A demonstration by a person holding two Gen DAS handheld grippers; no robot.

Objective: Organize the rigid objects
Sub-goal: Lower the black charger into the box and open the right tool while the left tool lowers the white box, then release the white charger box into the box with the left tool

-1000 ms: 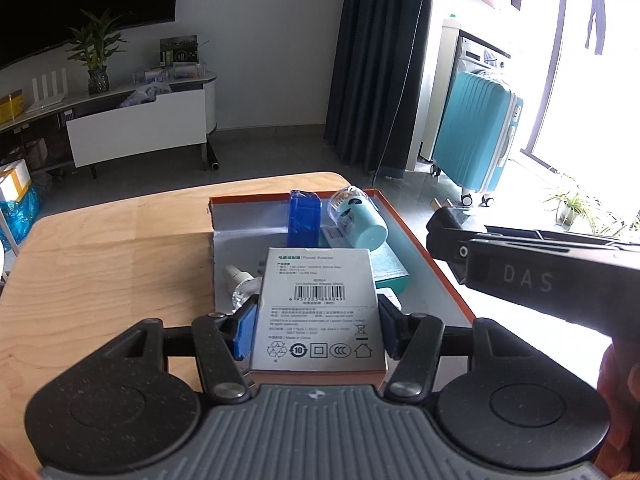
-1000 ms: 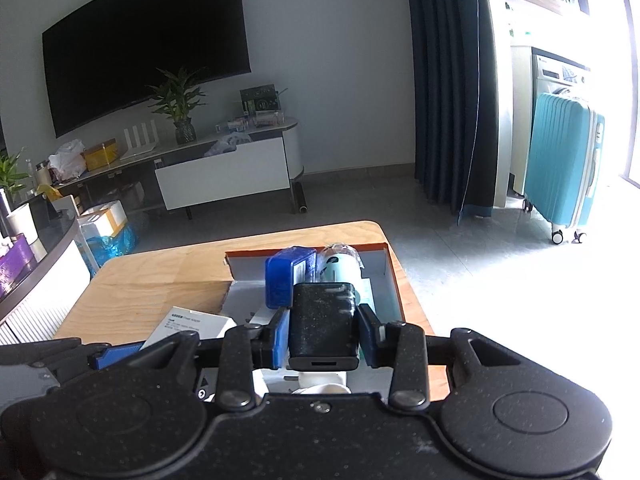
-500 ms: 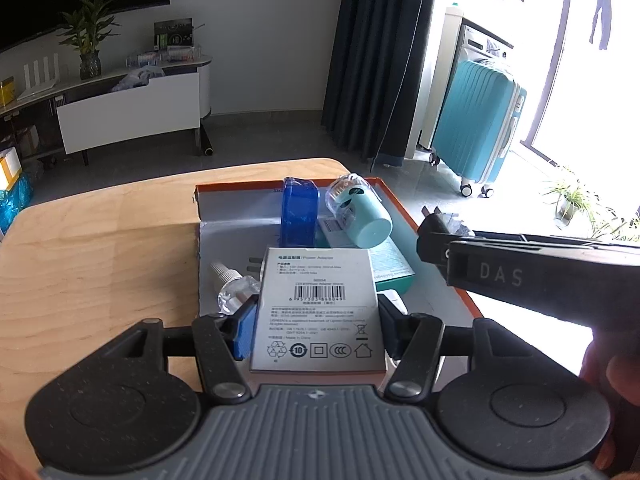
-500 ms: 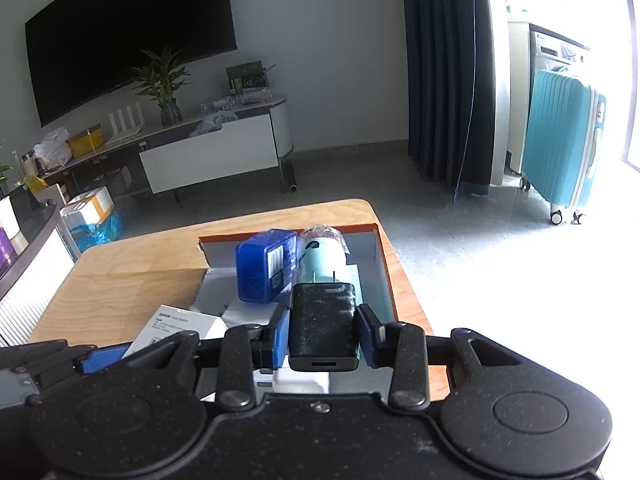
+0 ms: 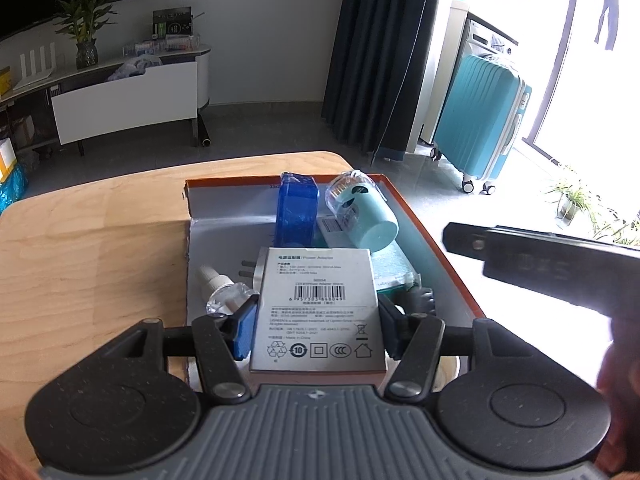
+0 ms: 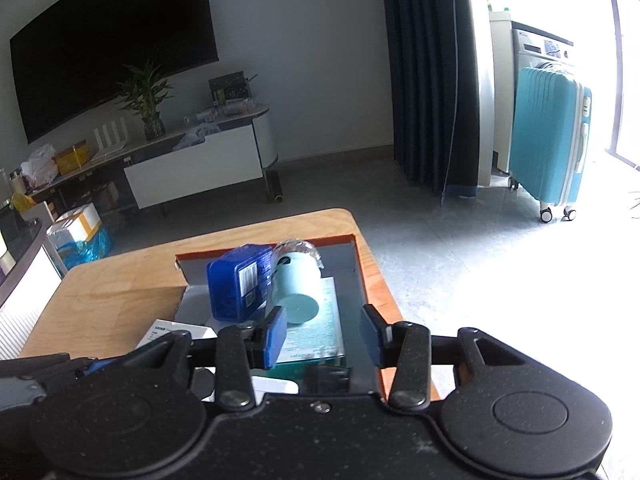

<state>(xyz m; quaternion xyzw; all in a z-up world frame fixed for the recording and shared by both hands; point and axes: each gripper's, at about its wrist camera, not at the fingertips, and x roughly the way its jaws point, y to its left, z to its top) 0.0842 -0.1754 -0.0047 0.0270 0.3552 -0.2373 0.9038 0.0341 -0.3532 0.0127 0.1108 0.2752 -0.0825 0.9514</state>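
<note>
Box in my left tongs (image 5: 316,322): white adapter box (image 5: 318,304), pinched across its short sides by the blue pads; its long axis runs straight ahead, away from the camera, label side up.
Where it hangs: over the near half of the orange tray (image 5: 430,240), which sits on the wooden desk (image 5: 92,248); I judge it is above the tray floor, not yet resting.
What lies under and ahead: clear small bottle (image 5: 218,286) just left of the box, blue case (image 5: 298,210) and teal cylinder (image 5: 360,216) at the far end, teal flat packet (image 5: 394,268) to the right.
Right tongs (image 6: 324,334): spread apart with nothing between the pads, over the tray's right side; a black charger (image 6: 328,378) lies just below and behind them in the tray.
Nearer hand: left, since it already carries the box.
Next move, my judgement: lower the box straight down into the free grey floor (image 5: 228,228) ahead and left.
Left hand pose: level, pointing along the tray's length.
</note>
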